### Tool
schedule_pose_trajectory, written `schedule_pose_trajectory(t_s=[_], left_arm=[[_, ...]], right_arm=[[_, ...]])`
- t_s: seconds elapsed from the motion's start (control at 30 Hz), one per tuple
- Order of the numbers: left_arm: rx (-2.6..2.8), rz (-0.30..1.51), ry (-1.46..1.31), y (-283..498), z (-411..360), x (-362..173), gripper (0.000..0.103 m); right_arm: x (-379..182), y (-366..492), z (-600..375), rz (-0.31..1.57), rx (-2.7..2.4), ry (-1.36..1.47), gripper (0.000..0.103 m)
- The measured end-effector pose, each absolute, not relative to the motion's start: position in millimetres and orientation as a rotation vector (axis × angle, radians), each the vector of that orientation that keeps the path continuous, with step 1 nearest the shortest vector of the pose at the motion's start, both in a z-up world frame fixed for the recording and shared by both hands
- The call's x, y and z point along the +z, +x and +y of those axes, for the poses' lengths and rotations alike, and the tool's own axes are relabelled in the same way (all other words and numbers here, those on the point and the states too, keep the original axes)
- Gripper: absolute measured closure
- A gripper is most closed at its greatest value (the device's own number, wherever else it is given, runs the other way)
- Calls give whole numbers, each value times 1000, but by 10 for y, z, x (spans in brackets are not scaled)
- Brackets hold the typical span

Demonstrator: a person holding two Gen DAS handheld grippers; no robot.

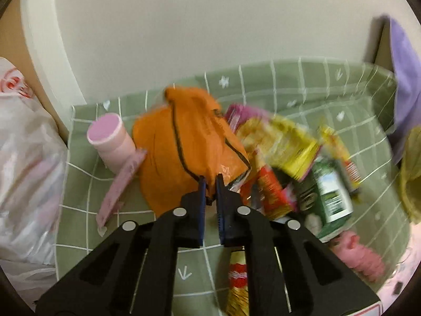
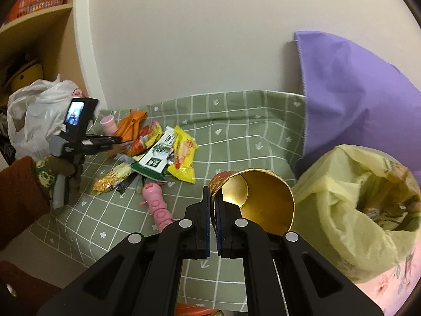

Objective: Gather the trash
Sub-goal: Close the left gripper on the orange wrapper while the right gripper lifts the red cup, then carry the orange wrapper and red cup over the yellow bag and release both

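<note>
Green checked cloth (image 2: 236,137) is covering the surface against a pale wall. I am pinching a gold-lined cup (image 2: 259,200) by its rim in my right gripper (image 2: 213,205); it should tip into the yellow bag (image 2: 350,197) just beside it. My left gripper (image 1: 209,184) is clamping an orange wrapper (image 1: 184,142) on the wrapper heap. Only the right view is showing the bag's open mouth.

Left wrist view: close, angled down over green checked tablecloth (image 1: 302,84). Right wrist view: farther back, facing wall. 2 views share crumpled orange plastic bag (image 1: 184,137) (image 2: 130,121).
</note>
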State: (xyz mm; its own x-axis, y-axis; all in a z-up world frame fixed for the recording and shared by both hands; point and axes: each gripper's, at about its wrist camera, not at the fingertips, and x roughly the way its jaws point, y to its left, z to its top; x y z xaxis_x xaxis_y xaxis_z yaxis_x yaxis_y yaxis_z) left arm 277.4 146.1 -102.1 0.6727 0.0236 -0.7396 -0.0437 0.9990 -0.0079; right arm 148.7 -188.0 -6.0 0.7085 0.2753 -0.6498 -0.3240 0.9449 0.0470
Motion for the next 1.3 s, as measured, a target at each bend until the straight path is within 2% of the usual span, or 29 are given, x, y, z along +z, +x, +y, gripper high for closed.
schedule_pose_trajectory(t_s=[0.33, 0.7, 1.03, 1.23, 1.3], left_arm=[[-137, 573, -198, 2265, 1355, 99, 100], [-519, 445, -110, 2233, 23, 925, 100], [-892, 454, -29, 2169, -1347, 1066, 100], [-1126, 549, -117, 2311, -1859, 891, 100], [-1191, 635, -155, 2417, -2065, 687, 100]], right_arm=[[274, 1476, -2127, 618, 297, -27, 98], [785, 1267, -2753, 488, 144, -22, 98], [1148, 871, -3568, 433, -80, -19, 98], [1226, 710, -3853, 434, -160, -30, 98], [1220, 732, -3913, 441, -170, -28, 98]])
